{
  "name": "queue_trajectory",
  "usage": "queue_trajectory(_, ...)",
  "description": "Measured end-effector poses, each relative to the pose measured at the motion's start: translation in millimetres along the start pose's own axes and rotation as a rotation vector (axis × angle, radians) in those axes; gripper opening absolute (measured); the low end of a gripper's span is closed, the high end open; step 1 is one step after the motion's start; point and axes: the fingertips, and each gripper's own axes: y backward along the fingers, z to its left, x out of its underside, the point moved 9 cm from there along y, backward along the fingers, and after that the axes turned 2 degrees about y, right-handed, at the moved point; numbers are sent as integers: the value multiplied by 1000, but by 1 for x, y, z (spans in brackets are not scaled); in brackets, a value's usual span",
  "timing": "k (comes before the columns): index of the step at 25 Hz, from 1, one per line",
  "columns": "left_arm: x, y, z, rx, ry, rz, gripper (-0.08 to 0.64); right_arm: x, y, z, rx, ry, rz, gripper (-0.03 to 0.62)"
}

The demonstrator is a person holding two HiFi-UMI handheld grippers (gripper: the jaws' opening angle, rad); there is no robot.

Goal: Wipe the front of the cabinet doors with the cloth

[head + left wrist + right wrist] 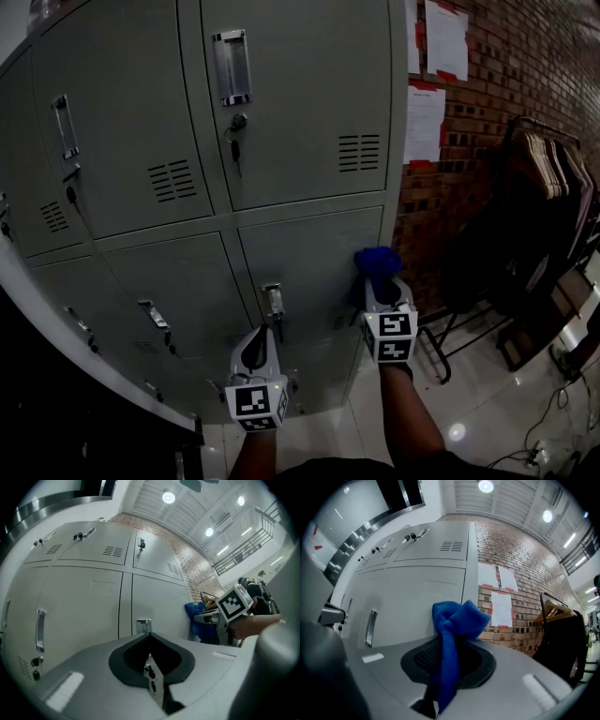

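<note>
Cloth (376, 262), fluffy and blue, is bunching in the right gripper's (382, 283) clamped jaws at the smooth grey cabinet door's (305, 251) right edge, beside brick wall (487, 103). The left gripper (260, 337) is hovering closed, empty.

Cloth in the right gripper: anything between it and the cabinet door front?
Nothing visible. The blue cloth, pinched in the right gripper, is right up at the lower right door, near its right edge, where the panel is bare. The door's handle and the left gripper sit further left.
</note>
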Motion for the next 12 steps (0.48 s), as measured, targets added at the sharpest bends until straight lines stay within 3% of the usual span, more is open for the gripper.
queue_trajectory(5,4,4,1,2,2,6,17,-3,2,9,6,8,-17,71)
queue_trajectory(12,4,20,25,-43,5,11,17,-11,6,66,-100,2,-54,71)
